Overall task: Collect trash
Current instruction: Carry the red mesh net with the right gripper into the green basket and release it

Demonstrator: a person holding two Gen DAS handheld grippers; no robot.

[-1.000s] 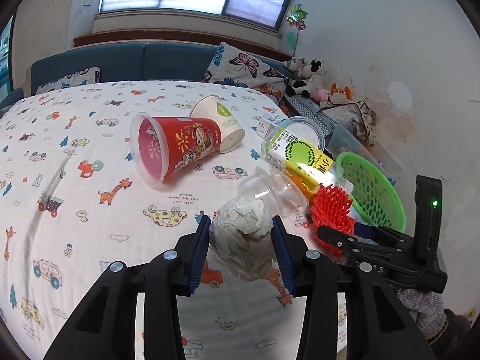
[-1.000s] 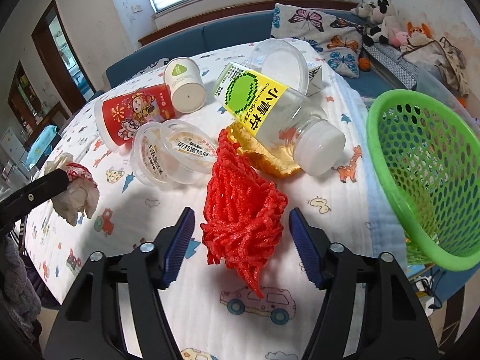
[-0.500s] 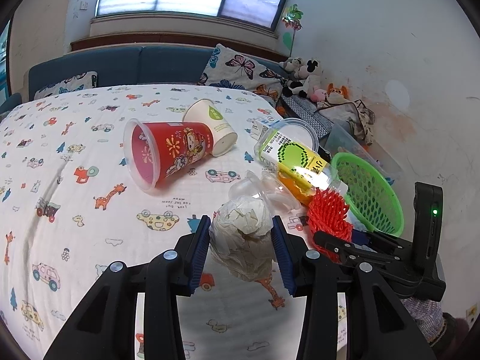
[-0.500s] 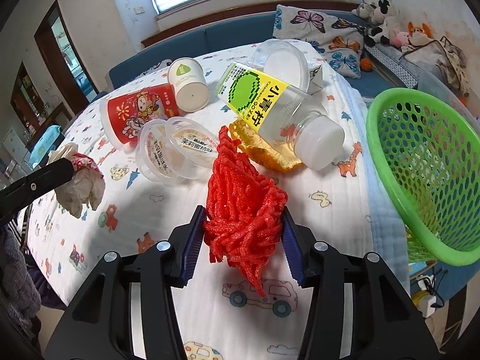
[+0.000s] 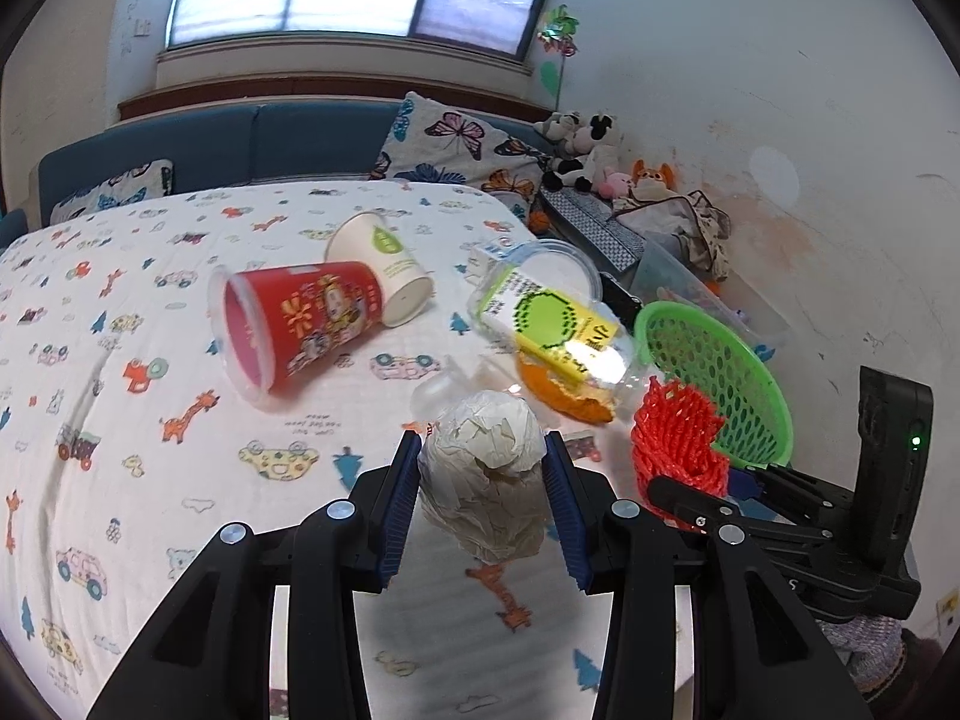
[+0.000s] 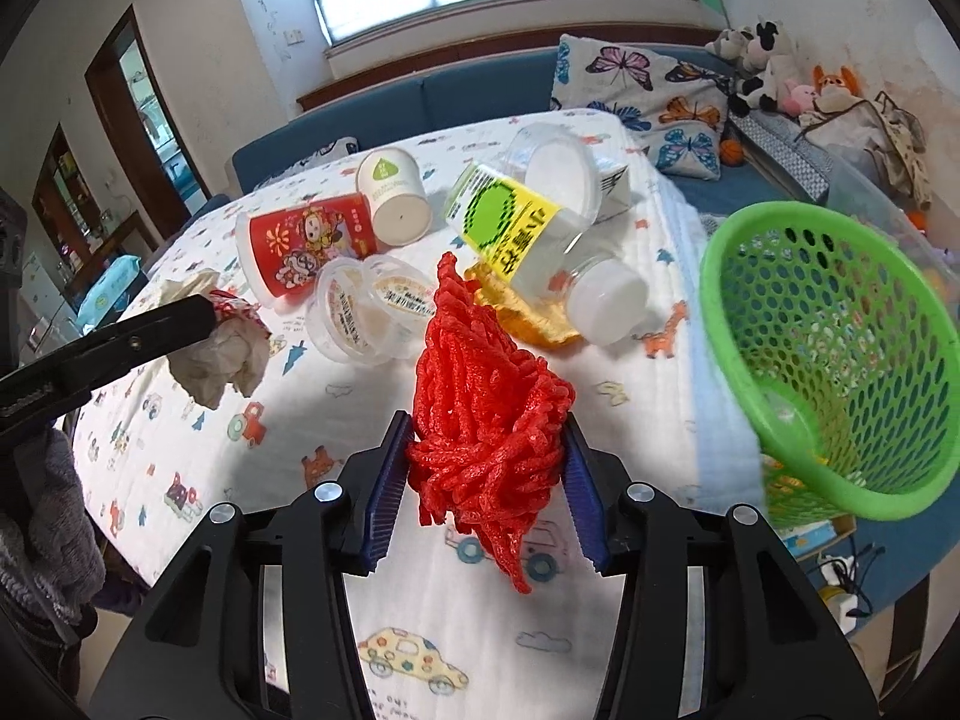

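My left gripper (image 5: 483, 495) is shut on a crumpled paper wad (image 5: 483, 468) and holds it above the table; the wad also shows in the right wrist view (image 6: 219, 354). My right gripper (image 6: 489, 480) is shut on a red foam net (image 6: 486, 414), lifted off the cloth; the net also shows in the left wrist view (image 5: 678, 432). A green mesh basket (image 6: 840, 360) stands tilted at the table's right edge, just right of the net. On the table lie a clear bottle with a yellow-green label (image 6: 540, 252), a red cup (image 6: 300, 240), a white paper cup (image 6: 393, 192) and clear lidded tubs (image 6: 366, 312).
An orange wrapper (image 6: 522, 312) lies under the bottle. A clear round lid (image 6: 561, 174) and a small carton (image 6: 612, 186) sit behind it. A blue sofa with butterfly cushions (image 6: 636, 84) and plush toys (image 6: 774, 60) lines the far side.
My right gripper closed on the red net and lifted it off the cloth. My left gripper kept hold of the paper wad and rose a little.
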